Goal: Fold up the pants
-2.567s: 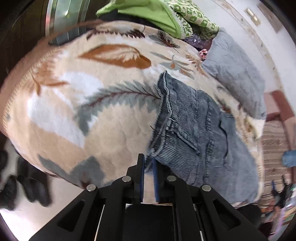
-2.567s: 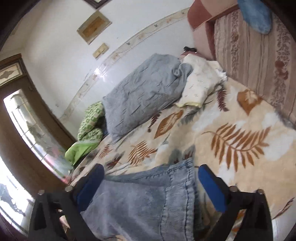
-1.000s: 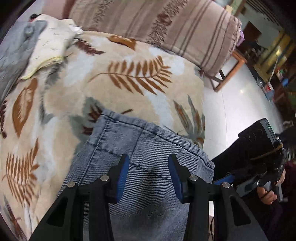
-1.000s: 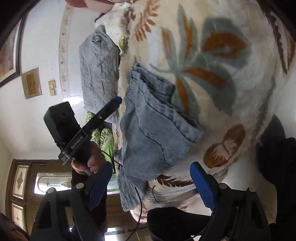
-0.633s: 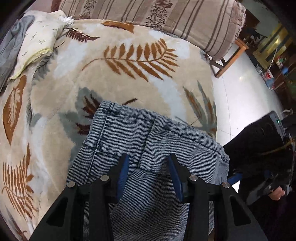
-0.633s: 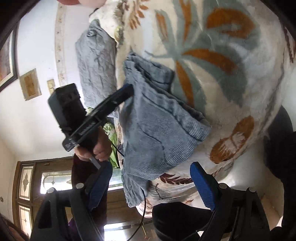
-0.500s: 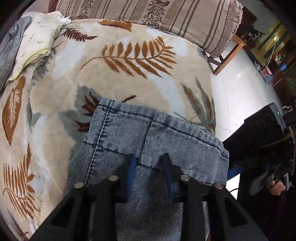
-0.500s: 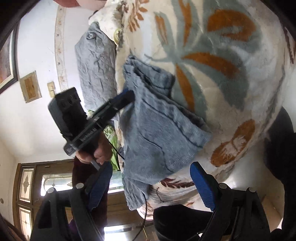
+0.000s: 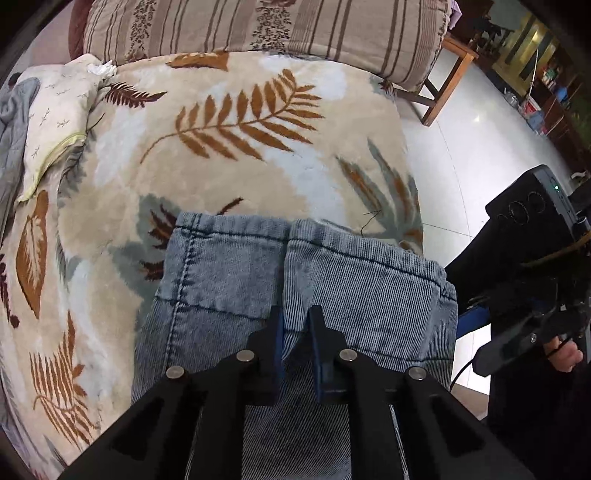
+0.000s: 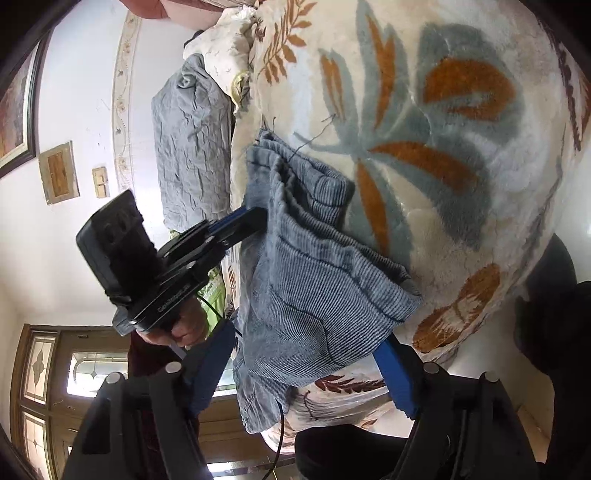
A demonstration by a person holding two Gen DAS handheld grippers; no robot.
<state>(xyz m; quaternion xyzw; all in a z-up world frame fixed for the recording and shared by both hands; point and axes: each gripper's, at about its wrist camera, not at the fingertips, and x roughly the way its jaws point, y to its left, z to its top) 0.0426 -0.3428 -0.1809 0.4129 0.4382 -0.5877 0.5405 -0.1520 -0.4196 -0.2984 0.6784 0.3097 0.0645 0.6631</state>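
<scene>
While your left gripper (image 9: 294, 325) pinches the pants (image 9: 332, 280), your right gripper (image 10: 306, 365) hangs wide open, empty. Step: mid-fold. Next, judged: carry the pinched layer across.

You're working in a home bedroom: a bed under a plush leaf-patterned blanket (image 9: 229, 147), a pale pillow (image 9: 55, 118) and a grey quilt (image 10: 192, 140) at its head edge, a striped bolster (image 9: 258, 33) along its far edge. Framed pictures (image 10: 59, 173) hang on the white wall beside a wooden door with stained-glass panes (image 10: 37, 365).
</scene>
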